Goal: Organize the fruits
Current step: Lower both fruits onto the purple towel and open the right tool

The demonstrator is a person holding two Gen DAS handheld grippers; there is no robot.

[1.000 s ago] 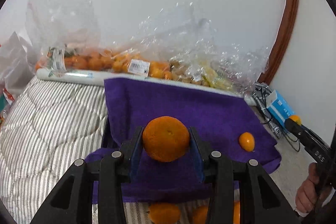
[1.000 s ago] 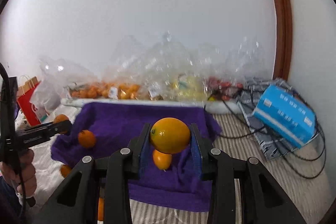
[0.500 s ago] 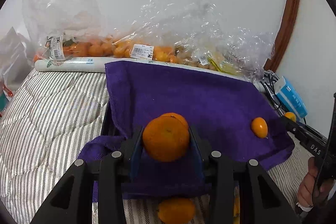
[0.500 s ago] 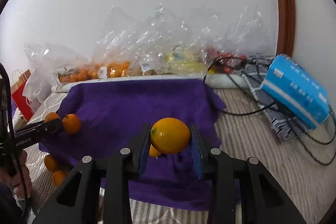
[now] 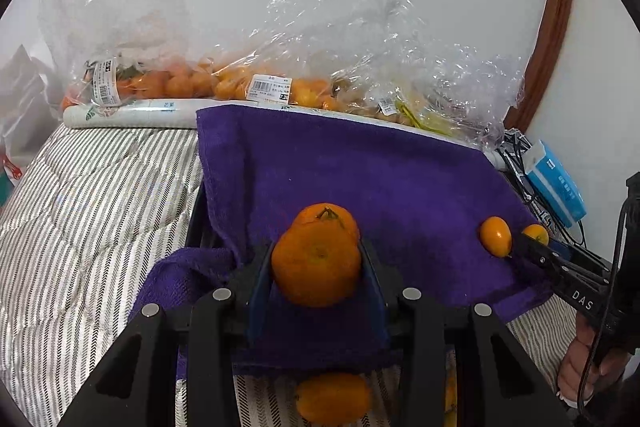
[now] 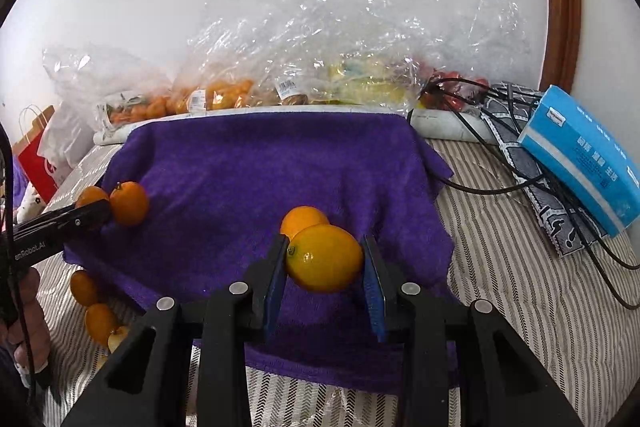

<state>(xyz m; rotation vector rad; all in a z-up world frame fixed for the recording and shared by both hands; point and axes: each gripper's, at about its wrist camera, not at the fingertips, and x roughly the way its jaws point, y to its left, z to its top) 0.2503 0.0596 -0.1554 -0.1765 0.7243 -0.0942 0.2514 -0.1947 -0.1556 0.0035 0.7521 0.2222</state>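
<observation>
Two half-hidden fruits (image 5: 327,217) (image 6: 302,219) behind gripped ones.

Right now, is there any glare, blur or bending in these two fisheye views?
Left wrist view: glare on the crinkled clear plastic bags; the brown wooden door frame bows. Right wrist view: a highlight on the smooth yellow-orange citrus; dark corners in both.

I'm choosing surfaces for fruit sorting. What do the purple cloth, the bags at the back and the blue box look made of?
The purple cloth looks like terry towel: matte, fuzzy pile, soft folds. The bags look like thin clear plastic film: crinkled, glossy glints, fruit showing through. The blue box is probably printed cardboard or a soft plastic-wrapped pack; its flat faces have a slight sheen, so I cannot tell which.
</observation>
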